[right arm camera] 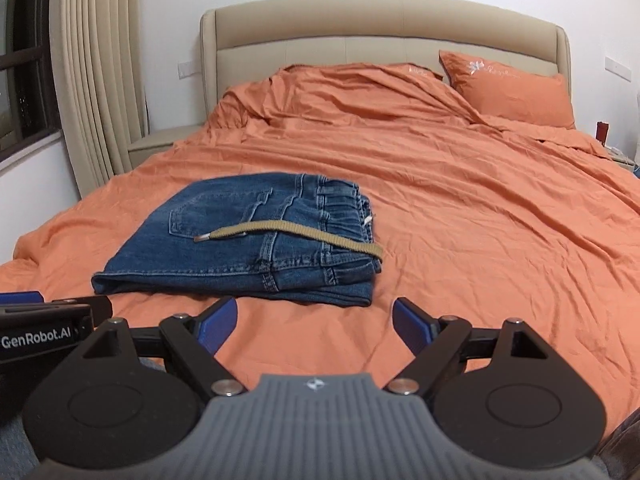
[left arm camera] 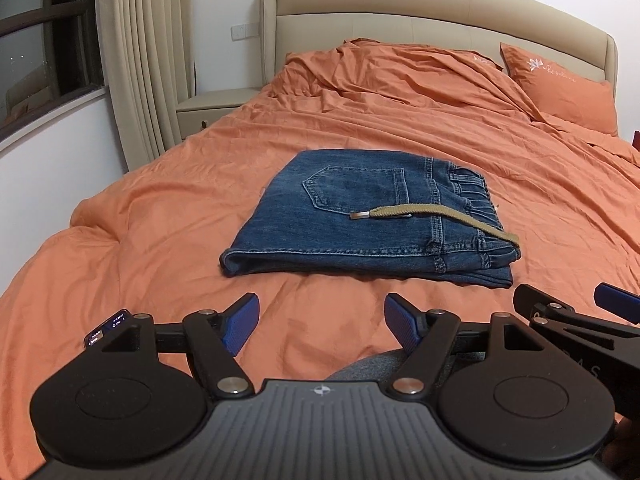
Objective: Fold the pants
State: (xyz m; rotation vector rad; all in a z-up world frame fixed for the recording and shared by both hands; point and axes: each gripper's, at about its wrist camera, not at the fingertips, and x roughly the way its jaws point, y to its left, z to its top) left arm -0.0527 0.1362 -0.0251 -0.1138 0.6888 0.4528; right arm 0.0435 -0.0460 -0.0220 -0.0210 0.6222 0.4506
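A wide bed (left arm camera: 160,208) fills both views, spread with a rumpled orange cover (right arm camera: 460,216) creased in long diagonal folds. Past the jaws of both grippers, at the far end, stands a padded beige headboard (left arm camera: 400,4) against a white wall. An orange pillow (right arm camera: 516,92) with a small white embroidered motif leans at its right end, and the bedding is bunched up in front of the headboard's middle. Far off to the left of the jaws hang pleated cream curtains (left arm camera: 140,52) beside a dark-framed window (left arm camera: 36,40), with a pale nightstand (left arm camera: 216,110) tucked between curtain and bed. A wall socket plate (left arm camera: 240,32) sits just left of the headboard.

The pants (left arm camera: 360,216), blue denim, lie folded into a compact flat stack on the cover, just ahead of both pairs of jaws and touching neither. A back pocket faces up, the elastic waistband lies toward the right, and a tan drawstring (left arm camera: 432,218) with a metal tip trails across the top.

The left gripper (left arm camera: 322,330) has its jaws spread wide over bare cover, nothing between them. The right gripper (right arm camera: 316,326) likewise shows its blue pads (right arm camera: 216,326) well apart and empty, the pants slightly left of its centre line. Each gripper appears at the edge of the other's view, close alongside.
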